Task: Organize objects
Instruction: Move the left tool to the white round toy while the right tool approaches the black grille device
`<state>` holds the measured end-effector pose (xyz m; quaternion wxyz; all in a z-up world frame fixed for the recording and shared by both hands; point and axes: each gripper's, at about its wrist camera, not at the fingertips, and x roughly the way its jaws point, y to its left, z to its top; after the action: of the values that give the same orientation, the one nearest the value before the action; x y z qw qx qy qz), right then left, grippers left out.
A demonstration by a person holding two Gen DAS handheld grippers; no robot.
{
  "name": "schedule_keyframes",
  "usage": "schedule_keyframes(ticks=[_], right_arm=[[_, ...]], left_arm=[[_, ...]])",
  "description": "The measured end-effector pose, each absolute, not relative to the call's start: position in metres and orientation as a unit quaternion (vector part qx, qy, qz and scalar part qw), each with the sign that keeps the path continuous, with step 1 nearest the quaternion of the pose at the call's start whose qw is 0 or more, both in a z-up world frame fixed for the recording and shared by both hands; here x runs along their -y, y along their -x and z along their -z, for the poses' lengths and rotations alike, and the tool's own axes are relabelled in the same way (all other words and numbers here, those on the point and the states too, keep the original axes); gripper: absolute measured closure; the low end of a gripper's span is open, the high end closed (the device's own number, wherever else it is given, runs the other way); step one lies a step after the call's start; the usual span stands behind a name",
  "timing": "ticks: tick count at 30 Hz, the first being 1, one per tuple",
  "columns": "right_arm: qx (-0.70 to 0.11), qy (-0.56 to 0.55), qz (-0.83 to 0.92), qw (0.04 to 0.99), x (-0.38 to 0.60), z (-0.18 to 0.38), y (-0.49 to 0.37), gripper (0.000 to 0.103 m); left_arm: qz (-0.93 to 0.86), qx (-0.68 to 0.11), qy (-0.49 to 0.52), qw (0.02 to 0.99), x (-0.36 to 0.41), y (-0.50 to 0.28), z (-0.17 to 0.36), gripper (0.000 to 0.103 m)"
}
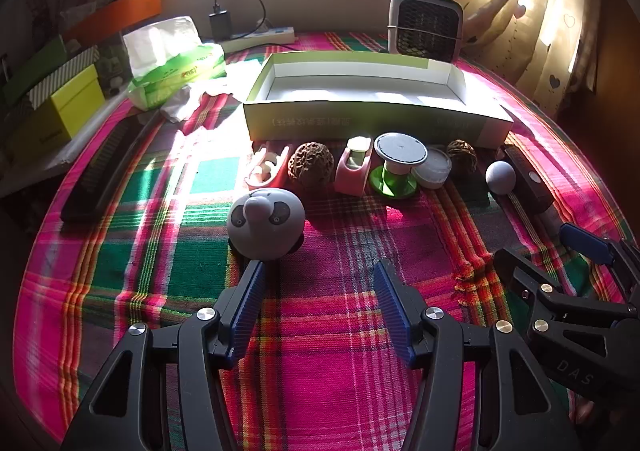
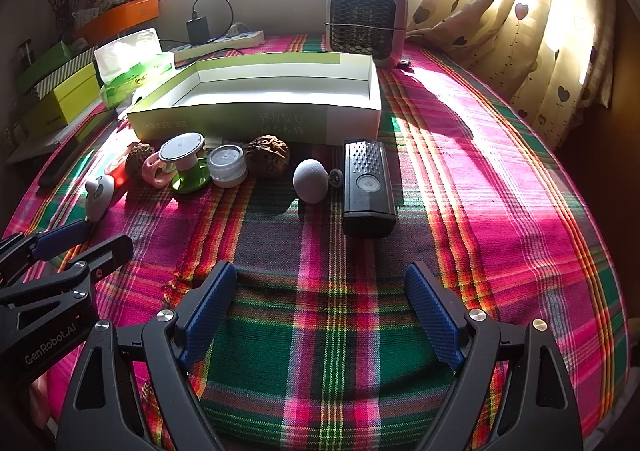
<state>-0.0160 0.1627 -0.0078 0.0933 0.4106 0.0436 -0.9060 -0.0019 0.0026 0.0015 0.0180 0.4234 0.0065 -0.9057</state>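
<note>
An open, empty white-and-green box [image 1: 372,119] [image 2: 256,119] lies on the plaid cloth. Small objects line its front: a red clip [image 1: 266,169], two walnuts [image 1: 311,165] [image 2: 267,154], a pink tape holder [image 1: 354,167], a green-based stand [image 1: 394,167] [image 2: 186,163], a white jar [image 1: 432,169] [image 2: 227,165], a grey ball [image 1: 500,178] [image 2: 311,181] and a black device [image 1: 528,179] [image 2: 368,187]. A grey panda toy [image 1: 266,223] [image 2: 98,193] sits nearer. My left gripper [image 1: 320,271] is open and empty, just behind the panda. My right gripper [image 2: 320,275] is open and empty, short of the ball and black device.
A tissue pack [image 1: 176,63], power strip [image 1: 260,36] and small heater [image 1: 424,25] [image 2: 366,17] stand behind the box. Yellow and green boxes [image 1: 60,99] stack at the left. A long black bar [image 1: 104,167] lies left. Curtains [image 2: 532,19] hang at the right.
</note>
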Motion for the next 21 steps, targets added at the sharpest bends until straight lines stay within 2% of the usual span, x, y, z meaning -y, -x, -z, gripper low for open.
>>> schedule_keyframes(ticks=[21], right_arm=[[-0.045, -0.412, 0.905, 0.097, -0.1651, 0.0072, 0.0163, 0.016]], left_arm=[[0.905, -0.004, -0.426, 0.010, -0.0024, 0.0012, -0.0027, 0.049]])
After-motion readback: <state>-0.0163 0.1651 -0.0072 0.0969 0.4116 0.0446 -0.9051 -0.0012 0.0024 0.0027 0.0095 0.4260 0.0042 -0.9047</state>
